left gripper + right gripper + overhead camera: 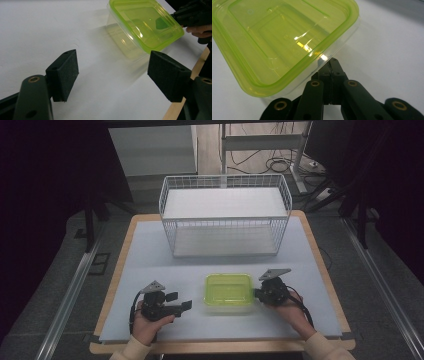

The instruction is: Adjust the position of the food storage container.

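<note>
A clear plastic box with a lime-green lid (pixel 228 291) rests on the white mat near the front of the table; it also appears in the left gripper view (pixel 145 23) and close up in the right gripper view (pixel 279 42). My right gripper (pixel 256 294) (pixel 331 62) is shut, jaws pressed together with nothing seen between them, its tip right against the box's right side just under the lid's rim. My left gripper (pixel 181 301) (pixel 112 75) stands open a short way left of the box, pads apart and empty. The right gripper (pixel 185 15) shows beyond the box.
A white wire basket (pixel 225 227) stands at the back middle of the table, open side up. The white mat (pixel 150 260) covers most of the wooden tabletop (pixel 116 280). Bare mat lies between the basket and the box.
</note>
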{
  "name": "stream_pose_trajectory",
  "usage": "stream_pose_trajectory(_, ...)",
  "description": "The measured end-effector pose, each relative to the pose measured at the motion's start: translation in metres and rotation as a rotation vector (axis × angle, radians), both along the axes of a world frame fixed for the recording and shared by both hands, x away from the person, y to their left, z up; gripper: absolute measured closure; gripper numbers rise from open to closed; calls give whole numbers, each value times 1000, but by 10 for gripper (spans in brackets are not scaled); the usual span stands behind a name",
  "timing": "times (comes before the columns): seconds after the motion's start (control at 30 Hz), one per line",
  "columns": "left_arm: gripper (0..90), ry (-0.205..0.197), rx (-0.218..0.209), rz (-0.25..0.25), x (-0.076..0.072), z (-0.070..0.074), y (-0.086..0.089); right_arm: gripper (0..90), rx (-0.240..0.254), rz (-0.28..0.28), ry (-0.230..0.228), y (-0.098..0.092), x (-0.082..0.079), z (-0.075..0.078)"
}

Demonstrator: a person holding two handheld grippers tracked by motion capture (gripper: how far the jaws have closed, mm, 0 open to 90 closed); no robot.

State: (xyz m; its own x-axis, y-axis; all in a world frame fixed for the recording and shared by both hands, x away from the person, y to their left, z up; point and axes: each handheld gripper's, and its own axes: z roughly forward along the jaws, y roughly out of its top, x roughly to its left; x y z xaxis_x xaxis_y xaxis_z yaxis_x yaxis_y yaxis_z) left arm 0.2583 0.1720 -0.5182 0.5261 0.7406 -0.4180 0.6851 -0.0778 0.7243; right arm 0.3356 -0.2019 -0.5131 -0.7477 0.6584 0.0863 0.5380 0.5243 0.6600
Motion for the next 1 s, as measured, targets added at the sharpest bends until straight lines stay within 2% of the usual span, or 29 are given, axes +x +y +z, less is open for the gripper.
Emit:
stream_pose_trajectory(0.23, 243, -1, -1, 0, 1, 0, 1, 900, 2, 10, 2, 4, 0, 0)
stream_pose_trajectory(0.37, 243, 3, -4, 2, 3, -2, 2, 900, 15, -4, -3, -1, 1, 2)
stream_pose_trajectory(0.4, 243, 7, -8, 4, 4, -3, 3, 900, 37, -16, -6, -9, 1, 6)
stream_pose_trajectory(0.57, 244, 1, -6, 11, 4, -2, 4, 900, 71, -44, -12, -27, -3, 12)
stream_pose_trajectory(0.77, 244, -9, -5, 14, 5, 2, 1, 900, 86, -72, -22, -43, -10, 16)
stream_pose_trajectory(0.9, 244, -11, -4, 16, 6, 4, -1, 900, 106, -95, -24, -61, -21, 18)
stream_pose_trajectory(1.0, 244, -13, -3, 14, 7, 5, -2, 900, 111, -101, -26, -65, -23, 20)
